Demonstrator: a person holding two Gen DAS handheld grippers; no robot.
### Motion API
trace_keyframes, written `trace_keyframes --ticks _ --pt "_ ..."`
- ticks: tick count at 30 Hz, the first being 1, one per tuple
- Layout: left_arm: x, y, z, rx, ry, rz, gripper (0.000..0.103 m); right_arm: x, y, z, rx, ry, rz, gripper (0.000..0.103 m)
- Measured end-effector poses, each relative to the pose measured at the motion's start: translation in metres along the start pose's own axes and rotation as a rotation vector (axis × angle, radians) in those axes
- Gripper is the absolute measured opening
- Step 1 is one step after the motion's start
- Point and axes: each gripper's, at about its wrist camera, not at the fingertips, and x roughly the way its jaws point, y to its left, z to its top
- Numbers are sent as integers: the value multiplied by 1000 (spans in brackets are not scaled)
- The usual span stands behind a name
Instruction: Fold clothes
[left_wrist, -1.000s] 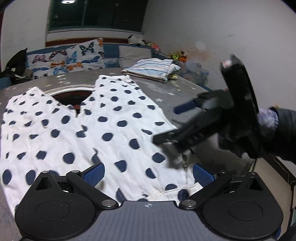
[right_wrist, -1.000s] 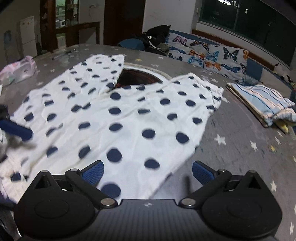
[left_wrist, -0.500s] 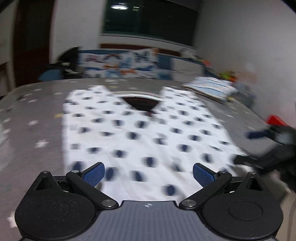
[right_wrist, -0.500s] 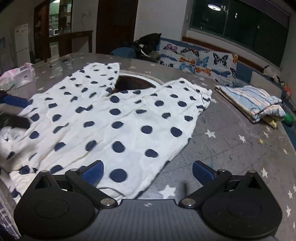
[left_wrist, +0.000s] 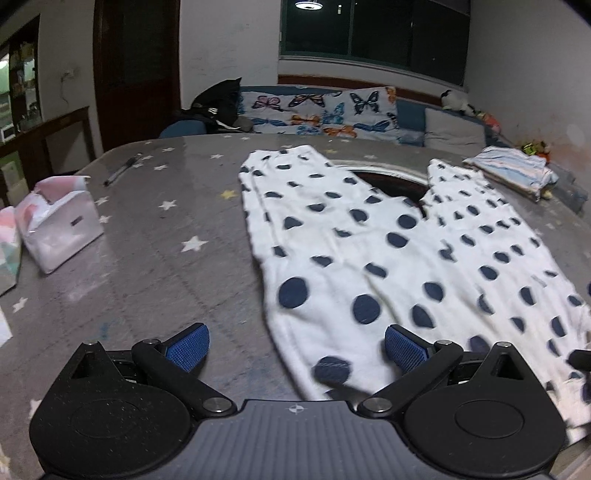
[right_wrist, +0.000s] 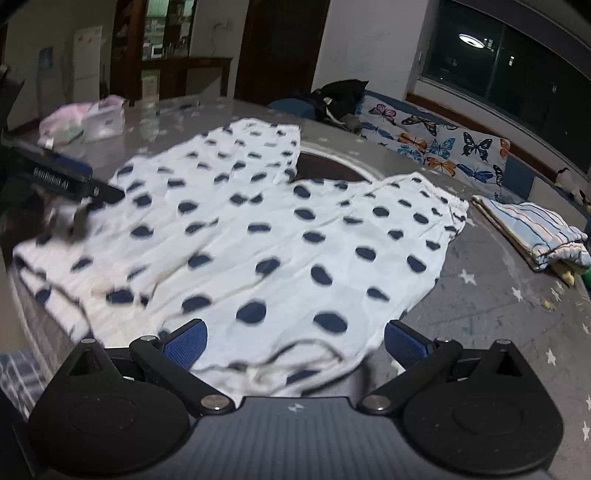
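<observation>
1. Left gripper spread wide and empty, poised over the near left corner of the polka-dot trousers.
2. Right gripper likewise spread, holding nothing, above the near hem at its 12 o'clock.
3. Trousers spread flat on the grey star-print table, legs fanned toward 12 and 1 o'clock around a dark round recess.
4. Folded striped cloth resting at 2 o'clock, tissue pack at 10 o'clock.
5. Judged stage: laid out, first fold not yet begun.
6. Needed next: lowering to the near edge, pinching fabric at both corners, lifting evenly.
</observation>
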Motion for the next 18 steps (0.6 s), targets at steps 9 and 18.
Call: trace_keyframes --ticks 9,18 --pt "-2 7 -6 12 -2 59 103 -15 -7 -2 26 -31 -20 103" --pt "-2 12 -5 5 3 72 103 -5 -32 -12 106 15 -121 103"
